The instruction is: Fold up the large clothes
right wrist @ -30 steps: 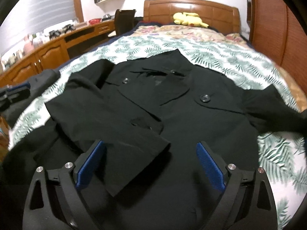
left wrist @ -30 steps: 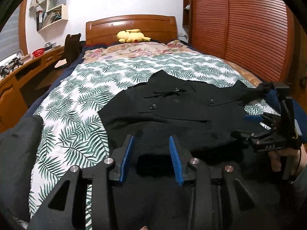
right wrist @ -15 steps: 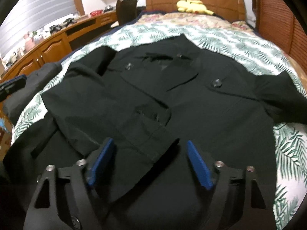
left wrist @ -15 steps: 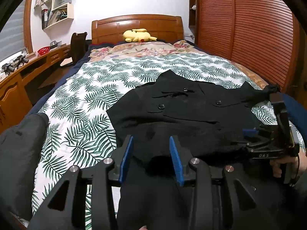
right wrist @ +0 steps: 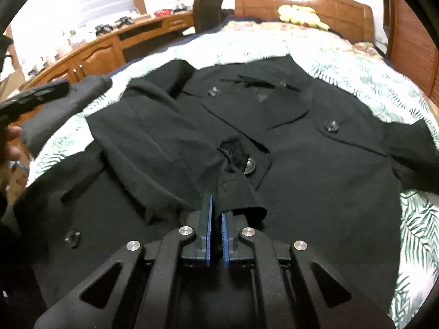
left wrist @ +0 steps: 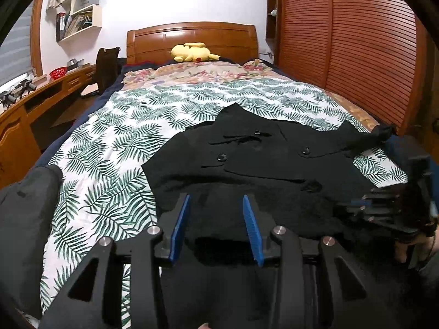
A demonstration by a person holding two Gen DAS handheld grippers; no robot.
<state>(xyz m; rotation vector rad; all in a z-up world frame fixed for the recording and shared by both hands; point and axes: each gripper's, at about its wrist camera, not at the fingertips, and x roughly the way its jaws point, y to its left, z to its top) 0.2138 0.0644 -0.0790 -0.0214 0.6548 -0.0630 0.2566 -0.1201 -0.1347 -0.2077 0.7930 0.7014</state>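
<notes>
A black coat (left wrist: 260, 164) lies spread front-up on the leaf-print bedspread (left wrist: 109, 148), one sleeve folded across its chest (right wrist: 164, 142). My right gripper (right wrist: 216, 213) is shut on that sleeve's cuff (right wrist: 241, 192), which bunches up out of the fingertips. In the left wrist view the right gripper (left wrist: 356, 205) sits low at the coat's right side, with a hand (left wrist: 403, 252) behind it. My left gripper (left wrist: 216, 219) hovers over the coat's lower edge, jaws partly apart. Black cloth lies below the gap and both blue pads (left wrist: 179, 227) show bare. It shows again as the left gripper (right wrist: 52, 90) at the far left.
A dark grey garment (left wrist: 24, 211) lies on the bed's left edge. A yellow plush toy (left wrist: 193, 52) rests by the wooden headboard (left wrist: 192, 35). A wooden desk (left wrist: 33, 101) and chair (left wrist: 105, 65) run along the left; slatted wardrobe doors (left wrist: 356, 54) stand on the right.
The right gripper's jaws went from wide apart to closed on the sleeve cuff, which now puckers upward. The left gripper kept the same gap over the coat's edge.
</notes>
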